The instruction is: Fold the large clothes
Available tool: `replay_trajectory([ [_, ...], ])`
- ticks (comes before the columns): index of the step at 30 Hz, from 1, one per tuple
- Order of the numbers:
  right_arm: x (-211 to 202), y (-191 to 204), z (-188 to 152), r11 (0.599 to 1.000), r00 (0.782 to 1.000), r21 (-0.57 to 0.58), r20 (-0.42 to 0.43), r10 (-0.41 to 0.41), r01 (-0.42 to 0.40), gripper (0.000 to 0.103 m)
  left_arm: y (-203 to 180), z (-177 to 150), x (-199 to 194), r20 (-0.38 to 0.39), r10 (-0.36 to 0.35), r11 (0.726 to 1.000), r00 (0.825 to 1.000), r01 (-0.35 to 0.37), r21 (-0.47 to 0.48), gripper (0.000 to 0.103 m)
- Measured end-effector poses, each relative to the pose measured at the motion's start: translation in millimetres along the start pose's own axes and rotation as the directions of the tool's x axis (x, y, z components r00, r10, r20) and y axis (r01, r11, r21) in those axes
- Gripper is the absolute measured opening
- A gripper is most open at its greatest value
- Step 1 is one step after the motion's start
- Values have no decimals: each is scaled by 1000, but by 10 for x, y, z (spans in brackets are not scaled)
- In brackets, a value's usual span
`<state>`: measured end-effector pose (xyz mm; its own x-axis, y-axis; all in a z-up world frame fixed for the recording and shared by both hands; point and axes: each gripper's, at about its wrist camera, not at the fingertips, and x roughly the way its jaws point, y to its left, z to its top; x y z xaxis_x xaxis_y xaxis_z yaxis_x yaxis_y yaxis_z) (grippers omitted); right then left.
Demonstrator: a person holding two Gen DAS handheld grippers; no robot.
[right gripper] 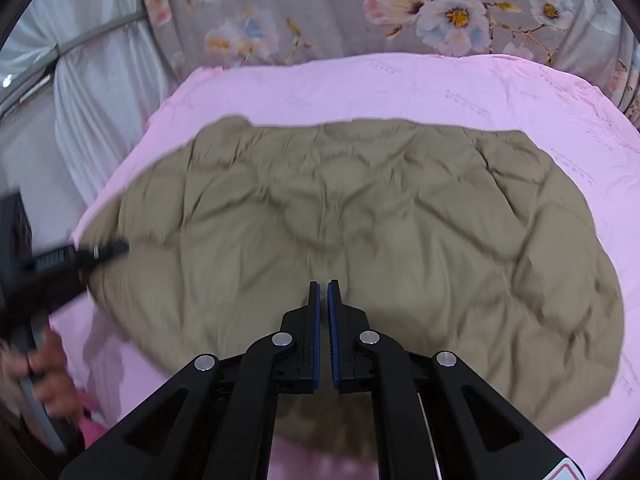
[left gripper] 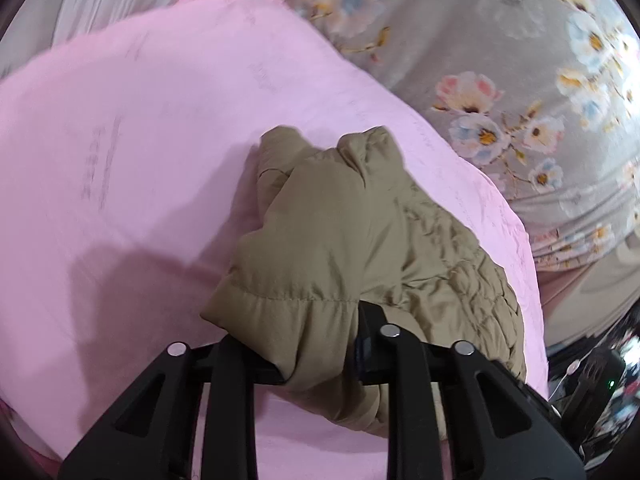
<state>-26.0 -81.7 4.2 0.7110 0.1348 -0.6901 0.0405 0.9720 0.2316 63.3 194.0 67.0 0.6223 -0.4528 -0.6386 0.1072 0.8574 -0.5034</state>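
A pink sheet [right gripper: 400, 84] covers the working surface, and beyond its far edge lies a grey floral bedcover [right gripper: 320, 8]. Spread on the sheet, ahead of and beneath the right gripper's fingers, is the task's garment: a large khaki padded jacket [right gripper: 360, 220], lying mostly flat with its quilted panels puckered. Its far edge runs straight across well ahead of the fingertips, and its near edge disappears under the gripper body.

The right gripper [right gripper: 323, 286] hangs over the middle of the jacket with its fingers nearly closed, only a thin slit between the blue pads [right gripper: 317, 320], and nothing caught between them. Whether the tips touch the fabric cannot be told.

The left gripper [left gripper: 320, 344] clamps a bunched part of the jacket: a thick padded fold fills the space between its fingers and bulges forward and to the right of them, with a gathered, elasticated-looking edge [left gripper: 472, 280] just right of the right-hand finger. In the right wrist view the same gripper [right gripper: 100, 254] sits at the jacket's left edge, far to the left of the right fingers.

This looks like the start of a fold, probably bringing the left side or sleeve inward. The next move likely calls for carrying the held part across toward the middle while the right gripper pins the body or takes a matching edge; the padding is bulky and may spring back.
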Motion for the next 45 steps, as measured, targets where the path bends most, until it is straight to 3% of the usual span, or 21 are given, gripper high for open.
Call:
replay_trajectory([
  [3, 98, 18, -148, 1000, 999, -13, -53, -2, 2, 5, -280, 66, -210, 39, -13, 996, 999, 10, 89, 16],
  [8, 290, -35, -188, 1000, 999, 9, -40, 28, -28, 5, -939, 127, -504, 80, -76, 965, 994, 53, 258, 15],
  [12, 218, -127, -179, 997, 997, 38, -32, 72, -70, 4, -1657, 72, -592, 90, -150, 908, 985, 101, 407, 14],
  [16, -211, -356, -152, 989, 993, 91, 6, 119, -119, 4, -2319, -82, -505, 66, -214, 839, 975, 149, 524, 14],
  [22, -819, -1003, -272, 982, 997, 187, 67, -37, 24, 4, -3128, -498, -41, -59, -224, 741, 973, 209, 638, 14],
  [27, -1033, -1540, -452, 946, 981, 282, 62, -184, 160, 5, -3555, -990, 477, -168, -172, 672, 971, 240, 701, 14],
  [33, -1106, -2017, -672, 894, 962, 383, 43, -269, 232, 5, -3701, -1546, 1061, -279, -88, 645, 956, 268, 716, 14],
  [38, -1183, -2344, -682, 871, 956, 432, 59, -287, 234, 5, -3732, -1833, 1269, -282, -38, 638, 959, 240, 731, 14],
  [41, -1296, -2415, -601, 872, 955, 442, 93, -280, 213, 5, -3732, -1829, 1237, -294, -35, 640, 955, 247, 727, 16],
  [45, -1446, -2407, -288, 890, 956, 429, 164, -243, 153, 7, -3703, -1543, 961, -334, -107, 668, 937, 316, 673, 28],
])
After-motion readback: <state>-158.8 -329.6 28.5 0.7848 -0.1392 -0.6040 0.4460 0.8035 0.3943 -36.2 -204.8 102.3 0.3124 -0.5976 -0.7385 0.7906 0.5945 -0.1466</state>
